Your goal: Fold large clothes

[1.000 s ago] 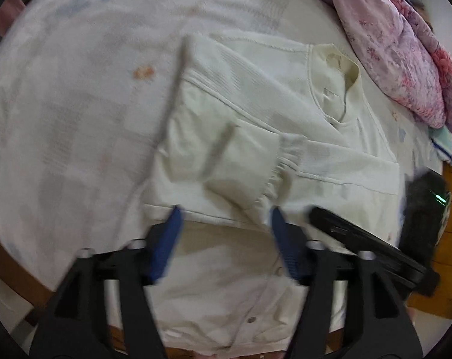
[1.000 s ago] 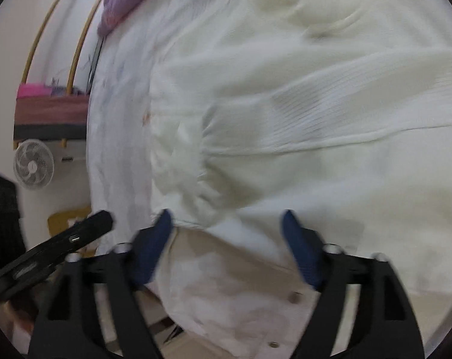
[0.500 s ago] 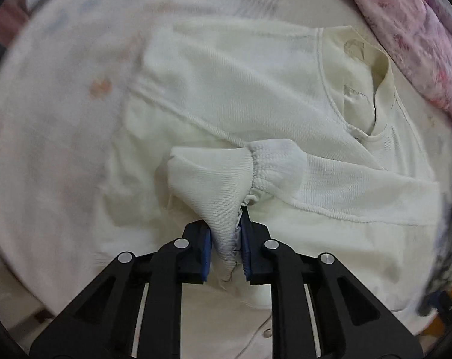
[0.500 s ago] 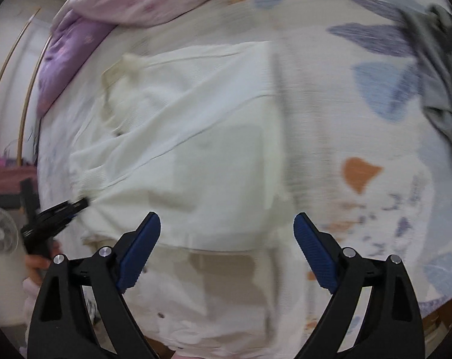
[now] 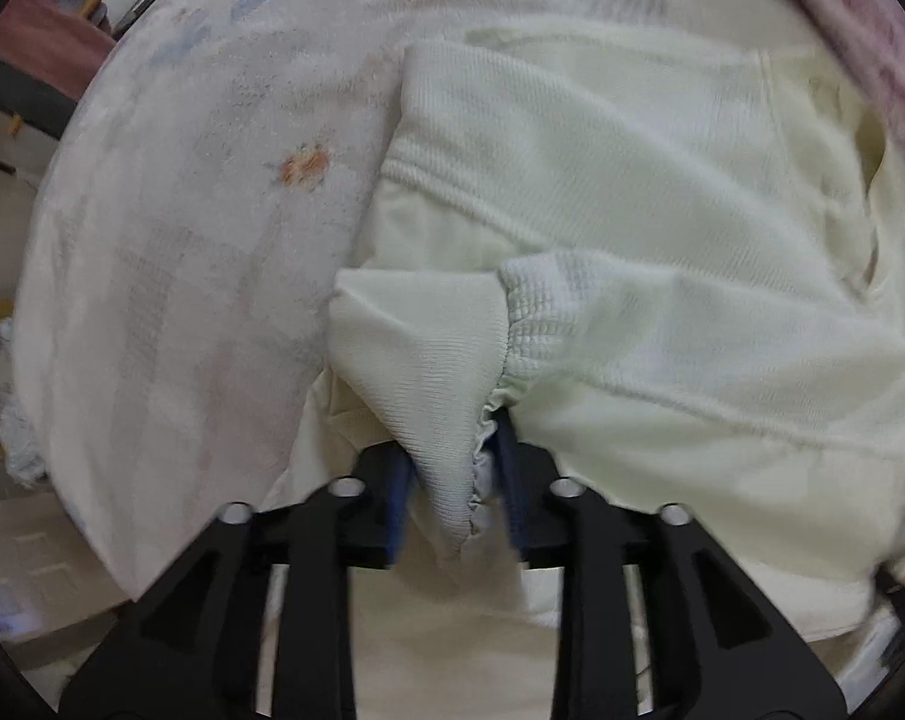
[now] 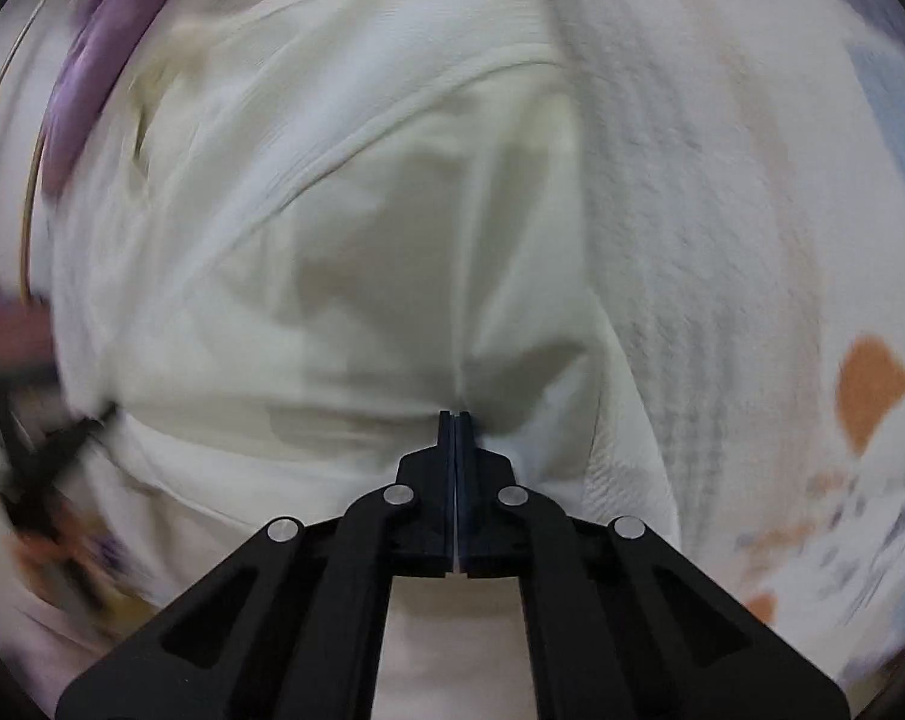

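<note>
A cream long-sleeved garment (image 5: 602, 192) lies spread on the bed, its neckline at the right of the left wrist view. One sleeve is folded across the body, and its ribbed cuff (image 5: 434, 360) comes to a point between the blue pads of my left gripper (image 5: 452, 486). Those jaws are opening, and the cuff sits loosely in the gap. In the right wrist view the same garment (image 6: 362, 252) fills the middle. My right gripper (image 6: 455, 420) is shut on a pinch of its fabric near the right side edge, with creases running up from the tips.
The white bedsheet (image 5: 170, 276) carries faint prints and an orange patch (image 6: 872, 384). Pink and purple bedding (image 6: 86, 84) lies beyond the garment's neckline. The bed edge and floor (image 5: 8, 540) show at the lower left of the left wrist view.
The left gripper closed on the sleeve cuff, carried it over the body, and now stands wider. The right gripper swung to the garment's right side and snapped from wide open to shut.
</note>
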Available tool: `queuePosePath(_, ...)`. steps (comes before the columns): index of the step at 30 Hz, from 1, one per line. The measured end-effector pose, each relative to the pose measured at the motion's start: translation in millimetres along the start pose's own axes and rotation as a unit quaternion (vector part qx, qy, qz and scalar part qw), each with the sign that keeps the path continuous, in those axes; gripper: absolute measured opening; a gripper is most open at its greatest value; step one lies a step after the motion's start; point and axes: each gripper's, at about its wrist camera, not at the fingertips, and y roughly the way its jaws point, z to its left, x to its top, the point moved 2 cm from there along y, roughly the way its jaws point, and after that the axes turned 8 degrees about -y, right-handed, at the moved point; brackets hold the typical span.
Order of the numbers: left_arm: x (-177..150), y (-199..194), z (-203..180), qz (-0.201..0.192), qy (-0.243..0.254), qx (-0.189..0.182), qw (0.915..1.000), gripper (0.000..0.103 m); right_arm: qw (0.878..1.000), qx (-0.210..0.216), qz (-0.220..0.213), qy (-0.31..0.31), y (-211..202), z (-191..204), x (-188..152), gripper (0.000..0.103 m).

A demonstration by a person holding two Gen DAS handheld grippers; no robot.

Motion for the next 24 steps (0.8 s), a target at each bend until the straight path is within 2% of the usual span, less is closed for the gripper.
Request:
queuePosePath(2, -2, -13, 0, -0.013, 0.01, 0.007, 0.9998, 0.048, 0.999, -0.038, -0.014, -0.02, -26, 5, -2, 0.006)
queuePosePath(3, -3, -20, 1, -0.019, 0.014, 0.012, 0.9997, 0.061, 0.997, -0.062, -0.015, -0.033, -36, 7, -4, 0.006)
queuePosePath(4, -4, -28, 4, -0.025, 0.013, 0.023, 0.9994, 0.063, 0.997, -0.072, -0.006, -0.038, -38, 6, -5, 0.006)
queuePosePath(5, -6, -34, 5, -0.027, 0.01, 0.023, 0.9993, 0.063, 0.996, -0.074, 0.021, -0.046, -32, 2, -10, 0.006)
queuePosePath(6, -9, -38, 6, -0.025, 0.009, 0.014, 0.9995, 0.058, 0.993, -0.085, 0.052, -0.057, -18, -3, -15, 0.004)
queuePosePath(7, -14, -40, 4, -0.013, 0.008, -0.013, 0.9998, 0.03, 0.989, -0.11, 0.071, -0.069, -5, -8, -20, 0.0)
queuePosePath(8, -18, -36, 2, 0.006, 0.006, -0.034, 0.9994, 0.014, 0.985, -0.128, 0.077, -0.089, 12, -13, -25, 0.0)
queuePosePath(9, -27, -25, -1, 0.037, 0.005, -0.053, 0.9979, 0.001, 0.985, -0.128, 0.071, -0.095, 15, -14, -25, 0.0)
queuePosePath(11, -37, -1, -7, 0.053, 0.028, -0.034, 0.9976, 0.0, 0.987, -0.123, 0.084, -0.059, 5, -15, -19, 0.0)
queuePosePath(13, -39, 4, -12, 0.056, 0.049, -0.013, 0.9971, 0.0, 0.992, -0.11, 0.054, -0.036, -20, -8, -6, 0.004)
queuePosePath(16, -20, -22, -14, 0.037, 0.04, -0.032, 0.998, 0.001, 0.996, -0.08, 0.017, -0.044, -45, 1, 20, 0.005)
queuePosePath(18, -3, -29, -15, 0.019, 0.031, -0.042, 0.9985, 0.001, 0.994, -0.092, 0.029, -0.054, -32, 0, 46, 0.005)
queuePosePath(19, 4, -25, -19, 0.015, 0.032, -0.045, 0.9984, 0.001, 0.991, -0.106, 0.043, -0.062, -19, -3, 51, 0.0)
queuePosePath(20, 11, -13, -23, 0.018, 0.036, -0.042, 0.9983, 0.001, 0.989, -0.116, 0.064, -0.06, 4, -11, 59, 0.0)
queuePosePath(21, 18, 10, -26, 0.037, 0.038, -0.023, 0.9983, 0.001, 0.991, -0.106, 0.071, -0.042, 13, -18, 64, 0.0)
queuePosePath(23, 25, 28, -29, 0.063, 0.032, -0.009, 0.9975, 0.001, 0.992, -0.093, 0.085, -0.015, 3, -21, 73, 0.0)
queuePosePath(24, 29, 20, -30, 0.056, 0.028, -0.017, 0.9979, 0.001, 0.993, -0.101, 0.06, -0.022, -14, -18, 80, 0.001)
